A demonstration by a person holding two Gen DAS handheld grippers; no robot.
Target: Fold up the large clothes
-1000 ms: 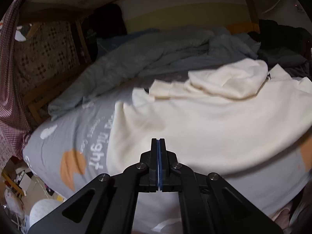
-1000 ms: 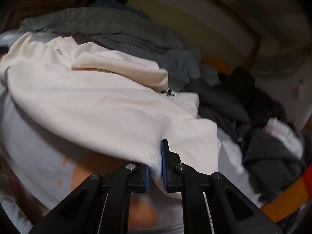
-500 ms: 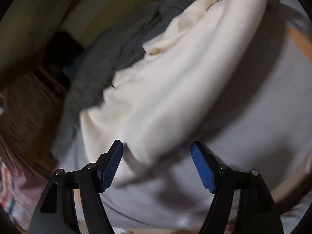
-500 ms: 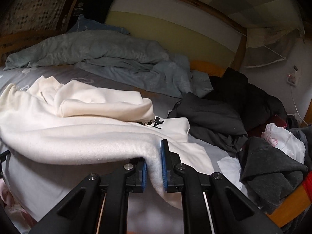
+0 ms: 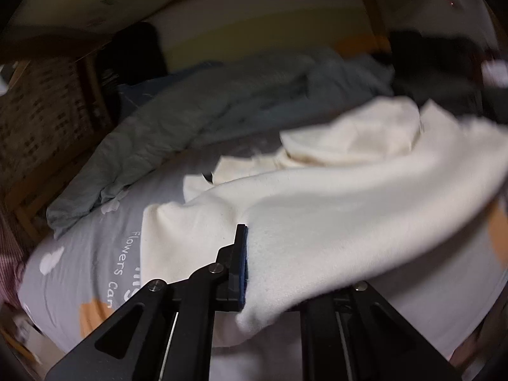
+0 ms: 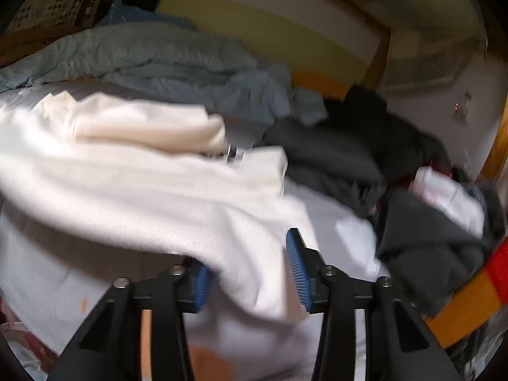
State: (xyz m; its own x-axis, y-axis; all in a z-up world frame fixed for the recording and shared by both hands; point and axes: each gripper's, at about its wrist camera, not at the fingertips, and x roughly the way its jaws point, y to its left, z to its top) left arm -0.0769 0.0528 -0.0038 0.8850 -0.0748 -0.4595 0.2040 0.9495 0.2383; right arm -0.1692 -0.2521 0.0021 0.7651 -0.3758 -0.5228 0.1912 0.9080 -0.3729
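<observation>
A big cream sweatshirt (image 5: pixel 365 197) lies on a bed, on a grey sheet (image 5: pixel 89 247) that has white letters and orange shapes printed on it. The near edge of the sweatshirt is lifted off the sheet and hangs as a thick band in front of both cameras. The rest of it, with one folded sleeve on top, rests on the sheet farther back.

The left tool (image 5: pixel 285 254) is at the near left corner of the sweatshirt, and its jaws are closing with a thick fold of the cloth between them. One blue pad touches the side of the fold. The other finger is covered by the cloth, so it is not possible to tell if the fold is already pressed.

The right tool (image 6: pixel 247 254) is at the near right corner of the sweatshirt. Its jaws stand a moderate way apart with the cloth hanging between them. The ribbed blue face of one pad (image 6: pixel 297 270) is bare and does not press the cloth.

Behind the sweatshirt a crumpled grey-green quilt (image 5: pixel 190 120) lies along the far side of the bed. To the right of the sweatshirt is a heap of dark clothes (image 6: pixel 343 152), with one white piece (image 6: pixel 444 193) on it. Near this heap runs an orange wooden bed rail (image 6: pixel 460 304). Both pictures are blurred.
</observation>
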